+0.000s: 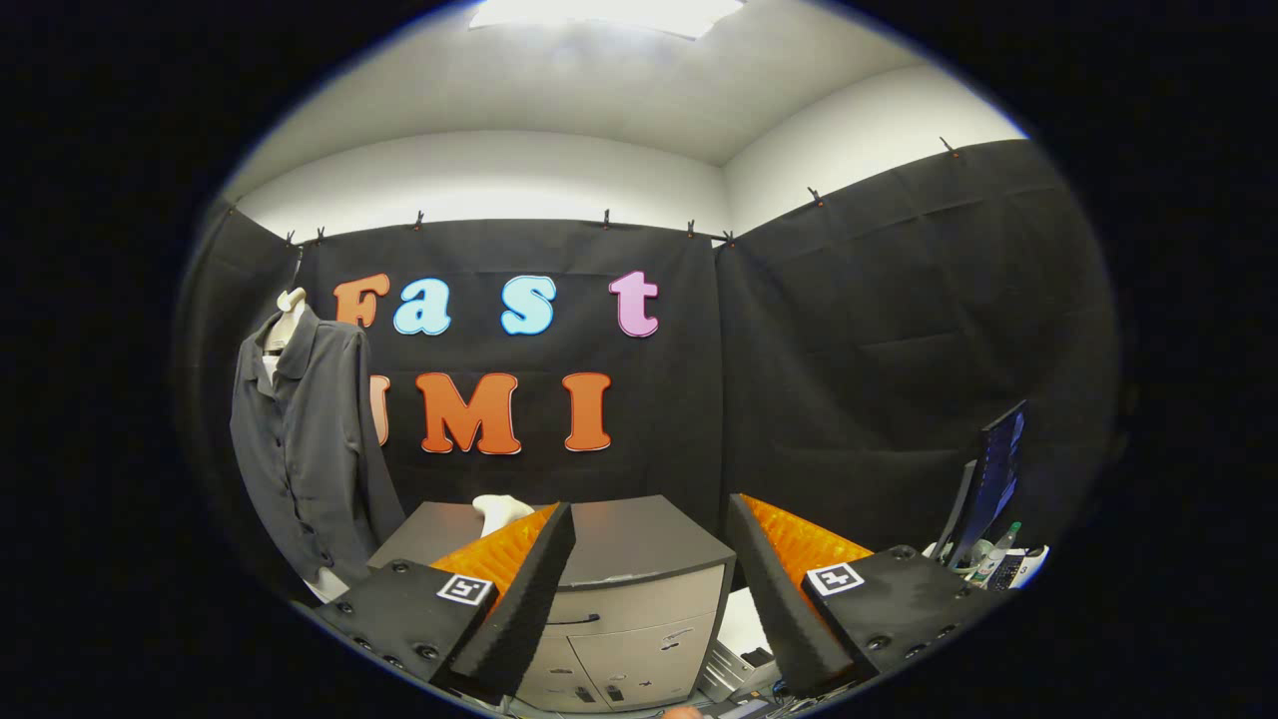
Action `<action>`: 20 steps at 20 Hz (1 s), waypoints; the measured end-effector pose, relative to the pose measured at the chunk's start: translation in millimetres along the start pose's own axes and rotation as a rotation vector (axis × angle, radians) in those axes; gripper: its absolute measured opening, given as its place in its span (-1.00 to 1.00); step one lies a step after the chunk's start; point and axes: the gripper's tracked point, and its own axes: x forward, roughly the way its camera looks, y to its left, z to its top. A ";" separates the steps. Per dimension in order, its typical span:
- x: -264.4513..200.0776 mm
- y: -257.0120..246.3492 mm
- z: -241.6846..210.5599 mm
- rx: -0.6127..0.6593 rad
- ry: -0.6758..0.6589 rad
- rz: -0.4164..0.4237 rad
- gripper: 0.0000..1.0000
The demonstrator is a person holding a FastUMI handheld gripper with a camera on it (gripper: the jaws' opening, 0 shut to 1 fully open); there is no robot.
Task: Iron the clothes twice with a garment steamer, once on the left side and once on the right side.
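- Two fingers of the gripper (649, 519) stand spread wide apart with nothing between them; they hold nothing and touch nothing.
- Plenty of open air lies ahead of the fingers, all the way to the black cloth wall at the back and the second cloth wall that meets it at a corner to the right.
- Between and just beyond the fingers stands a grey cabinet (639, 589). Its dark flat top has a clear front edge that curves across the gap between the fingers, and below it the front shows a drawer and two doors, all closed.
- A small white object (499, 511) rests on the cabinet top, near its left rear, partly hidden behind the left finger; I cannot tell what it is.
- The grey shirt (305, 449) hangs on a white hanger form well off to the left of the fingers, in front of the back wall and just beside the cabinet's left edge; its front is buttoned and its sleeve hangs straight down.
- To the right, beyond the right finger, a monitor (993, 469) stands tilted among small clutter that is too small to make out.
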 end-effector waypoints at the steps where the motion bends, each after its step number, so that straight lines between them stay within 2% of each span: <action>1: 3.8 1.4 -1.8 -0.005 0.008 0.004 0.96; 5: 24.4 20.9 -7.7 0.001 0.051 0.054 0.97; 14: 106.3 97.8 -29.4 0.022 0.185 0.215 0.97; 20: 175.6 139.0 -43.7 0.002 0.278 0.239 0.97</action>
